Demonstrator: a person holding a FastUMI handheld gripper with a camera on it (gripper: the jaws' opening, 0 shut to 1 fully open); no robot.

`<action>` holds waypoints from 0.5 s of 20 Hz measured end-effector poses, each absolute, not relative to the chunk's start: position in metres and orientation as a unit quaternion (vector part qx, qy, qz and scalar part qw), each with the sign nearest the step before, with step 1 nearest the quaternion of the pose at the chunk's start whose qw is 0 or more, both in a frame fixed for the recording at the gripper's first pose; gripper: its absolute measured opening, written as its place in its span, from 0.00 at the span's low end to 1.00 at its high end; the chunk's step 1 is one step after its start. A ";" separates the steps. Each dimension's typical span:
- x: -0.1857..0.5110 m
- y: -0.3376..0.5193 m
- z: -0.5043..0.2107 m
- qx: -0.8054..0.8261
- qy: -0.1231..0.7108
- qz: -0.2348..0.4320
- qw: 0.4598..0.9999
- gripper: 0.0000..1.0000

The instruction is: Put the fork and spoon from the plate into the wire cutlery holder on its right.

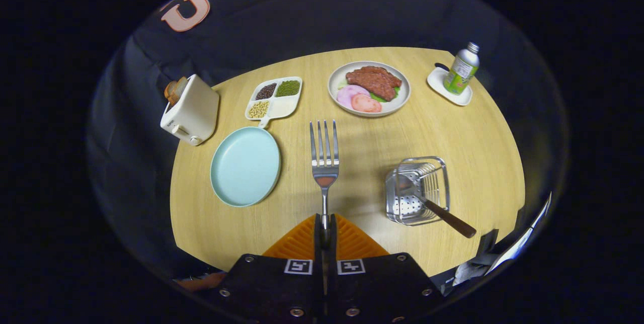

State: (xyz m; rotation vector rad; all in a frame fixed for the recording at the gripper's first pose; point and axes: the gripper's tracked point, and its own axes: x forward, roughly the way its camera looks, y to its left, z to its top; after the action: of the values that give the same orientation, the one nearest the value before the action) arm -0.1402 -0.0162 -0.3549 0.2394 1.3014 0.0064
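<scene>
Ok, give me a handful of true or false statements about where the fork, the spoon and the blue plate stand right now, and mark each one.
1. The gripper is shut on the fork, held by its handle. True.
2. The blue plate has a spoon lying on it. False: the plate is bare.
3. The wire cutlery holder already holds a brown-handled utensil. True.
4. The fork's tines point back toward the fingers. False: they point ahead, away from the fingers.
5. The holder sits left of the blue plate. False: it sits on the plate's right.
</scene>
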 end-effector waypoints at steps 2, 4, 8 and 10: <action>-0.150 -0.037 -0.354 0.114 0.606 -0.009 0.787 0.04; -0.160 -0.053 -0.355 0.117 0.609 -0.019 0.784 0.04; -0.174 -0.084 -0.365 0.105 0.624 -0.043 0.773 0.04; -0.177 -0.089 -0.367 0.110 0.630 -0.049 0.767 0.04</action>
State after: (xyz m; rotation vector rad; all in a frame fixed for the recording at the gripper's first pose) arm -0.1767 -0.0895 -0.3668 0.2392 1.3670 -0.1060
